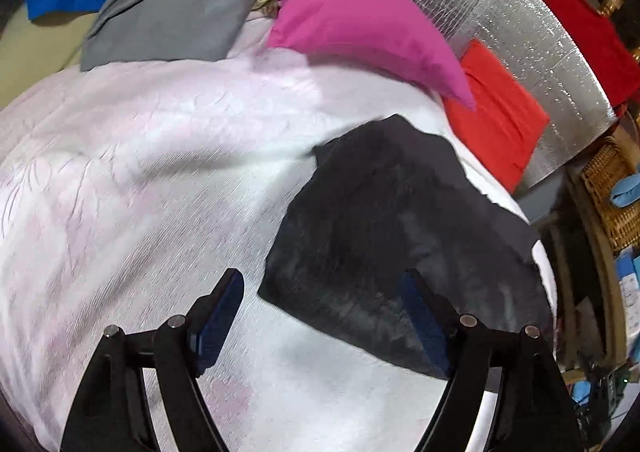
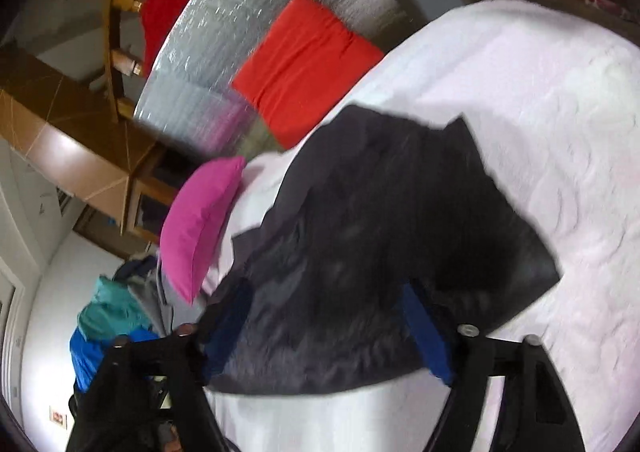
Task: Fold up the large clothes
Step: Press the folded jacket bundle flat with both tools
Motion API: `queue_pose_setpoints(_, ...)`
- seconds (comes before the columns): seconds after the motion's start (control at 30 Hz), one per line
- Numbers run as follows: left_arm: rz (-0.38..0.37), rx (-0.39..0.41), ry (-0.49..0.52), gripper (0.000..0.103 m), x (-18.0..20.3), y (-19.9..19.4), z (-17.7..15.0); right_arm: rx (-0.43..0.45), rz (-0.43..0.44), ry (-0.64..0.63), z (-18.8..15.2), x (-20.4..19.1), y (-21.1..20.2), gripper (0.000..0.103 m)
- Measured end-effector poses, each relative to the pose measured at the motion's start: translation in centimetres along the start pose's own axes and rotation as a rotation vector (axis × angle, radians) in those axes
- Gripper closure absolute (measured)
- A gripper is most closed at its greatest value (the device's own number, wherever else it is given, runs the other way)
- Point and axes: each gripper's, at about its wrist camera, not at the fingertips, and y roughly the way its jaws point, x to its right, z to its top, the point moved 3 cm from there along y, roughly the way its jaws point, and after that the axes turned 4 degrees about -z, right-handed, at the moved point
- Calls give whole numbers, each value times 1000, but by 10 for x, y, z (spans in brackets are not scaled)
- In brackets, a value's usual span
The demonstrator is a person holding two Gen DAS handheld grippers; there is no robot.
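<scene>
Right of centre in the left wrist view: black garment (image 1: 400,236), folded flat, dull, faintly creased, lying on the white bedspread (image 1: 140,180). Left gripper (image 1: 320,316) spread wide, grasping nothing; one blue pad overlaps the garment's lower edge. Right gripper (image 2: 324,324) likewise spread, garment (image 2: 380,252) between its fingers. Beyond: pink pillow (image 1: 360,20), folded red cloth (image 1: 496,120).

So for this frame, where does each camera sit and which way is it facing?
Left wrist: on the left gripper, looking down across the white bedspread toward the black garment; only its open fingers show.
Right wrist: on the right gripper, close above the black garment; only its open fingers show.
Shared: garment, bedspread, pink pillow, orange cloth.
</scene>
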Motion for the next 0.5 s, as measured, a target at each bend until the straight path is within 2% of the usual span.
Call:
queue_pose_setpoints(0.07,15,-20,16,22,2,8,-3,-43,-9,-28,-11,-4,9,60)
queue_pose_setpoints(0.2,83,-37,82,22,9,30,-6,-85,-33,-84,-22,-13,29,63)
queue_pose_setpoints(0.33,97,-48,105,22,11,47,-6,-122,-68,-106,-21,-13,59,63)
queue_pose_setpoints(0.43,123,-52,135,17,16,64,1,-146,-92,-64,-13,1,82,77)
queue_pose_setpoints(0.5,151,-86,136,12,14,77,0,-168,-93,-44,-8,8,92,80)
